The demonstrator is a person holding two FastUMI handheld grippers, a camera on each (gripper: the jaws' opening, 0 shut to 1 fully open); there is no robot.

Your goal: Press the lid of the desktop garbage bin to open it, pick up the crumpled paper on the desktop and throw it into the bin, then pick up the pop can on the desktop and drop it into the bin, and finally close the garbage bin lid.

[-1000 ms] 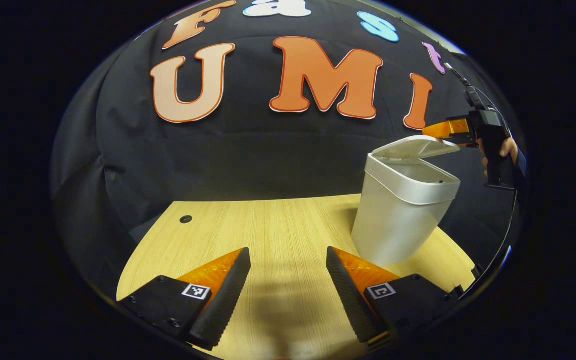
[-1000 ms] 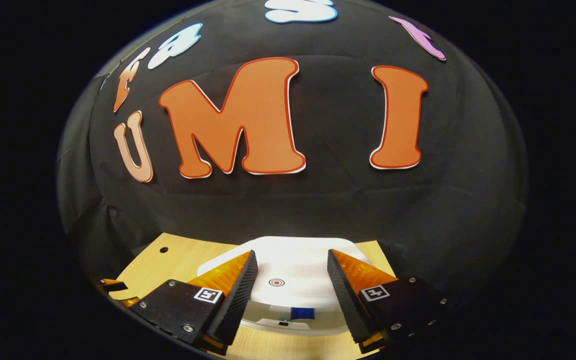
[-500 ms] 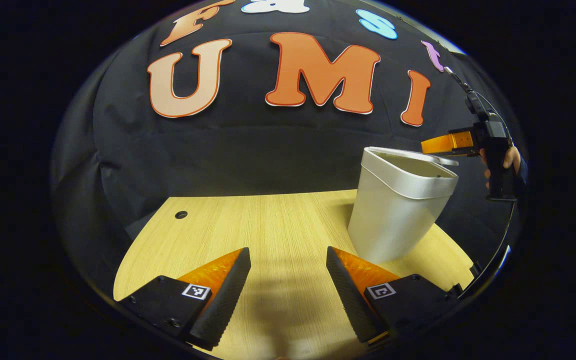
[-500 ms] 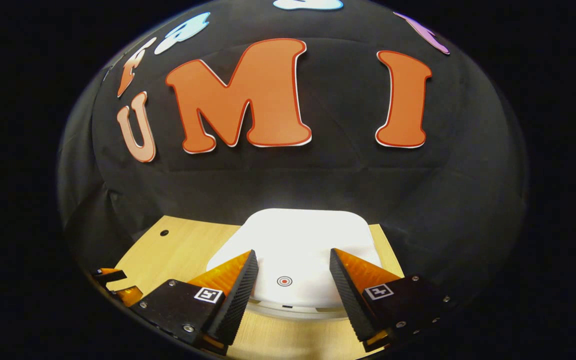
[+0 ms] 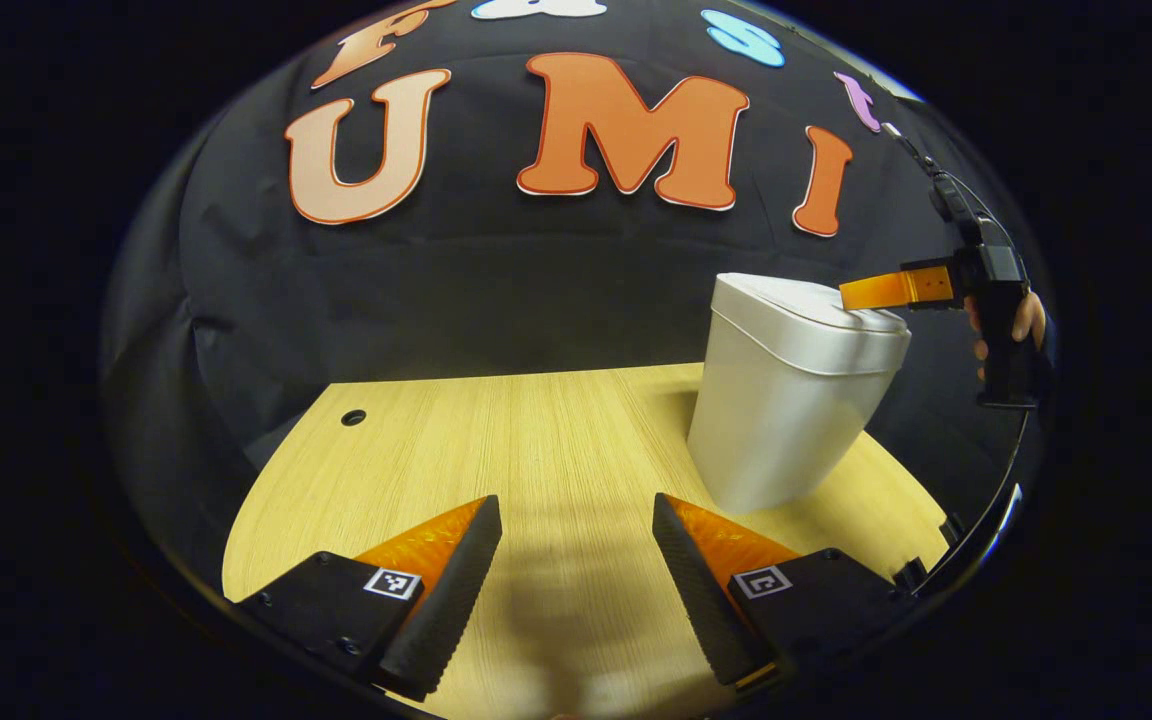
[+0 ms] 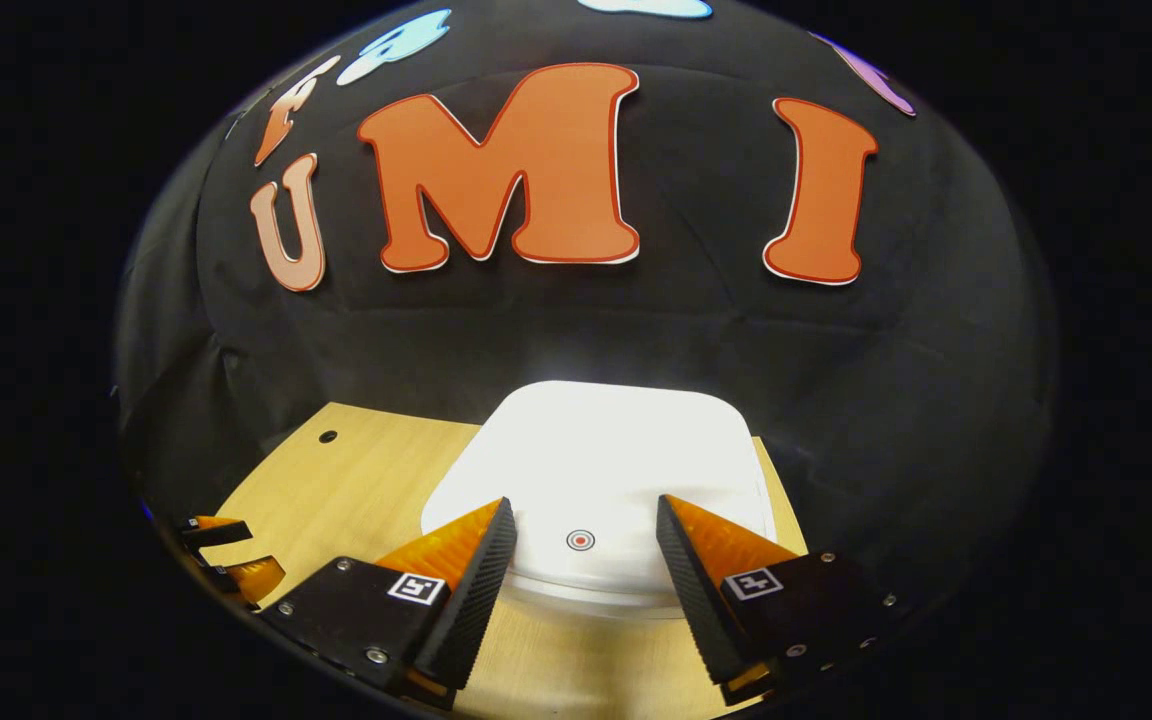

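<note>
Bin (image 5: 786,410): stands on the counter (image 5: 536,450), right of frame in the left gripper view.
Lid (image 6: 606,470): lies flat on the bin, closed; smooth rigid plastic, likely light and slippery.
Contact point: the ring mark (image 6: 581,541) near the lid's front edge.
Right gripper (image 6: 581,570): fingers apart, empty, at the lid's near edge.
Left gripper (image 5: 576,590): fingers apart, empty, above bare counter.
</note>
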